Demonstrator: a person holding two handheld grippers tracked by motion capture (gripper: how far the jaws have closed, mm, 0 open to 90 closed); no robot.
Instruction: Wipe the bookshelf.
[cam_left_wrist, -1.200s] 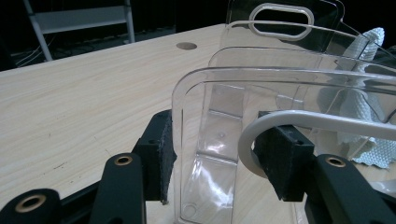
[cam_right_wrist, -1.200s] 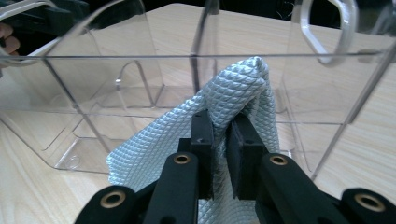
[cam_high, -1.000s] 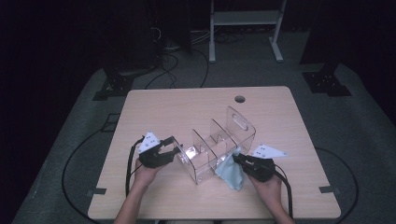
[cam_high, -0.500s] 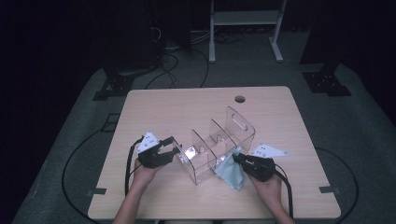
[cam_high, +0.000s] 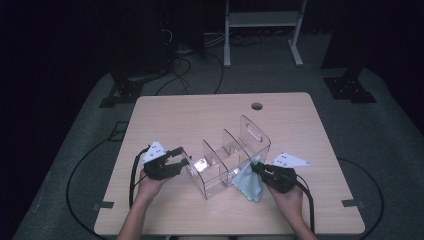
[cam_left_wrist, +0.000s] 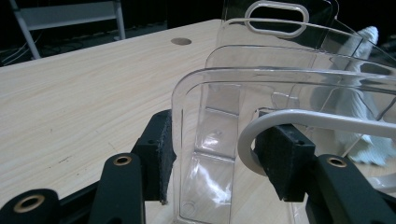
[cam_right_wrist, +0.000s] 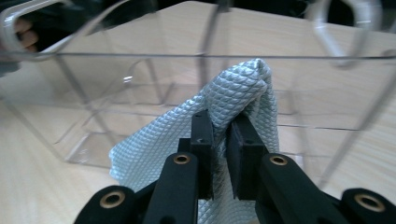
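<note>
A clear plastic organizer with dividers and a handle slot stands slantwise on the wooden table. My left gripper is shut on its near left end. In the left gripper view the jaws hold the curved end wall, one pad outside it and one behind it. My right gripper is shut on a light blue textured cloth at the organizer's right side. In the right gripper view the gripper pinches a fold of the cloth against the clear side wall.
A round cable hole lies near the table's far edge. Bare tabletop spreads behind and to the left of the organizer. A white metal frame and black cables stand on the dark floor beyond. Each gripper trails a cable over the near edge.
</note>
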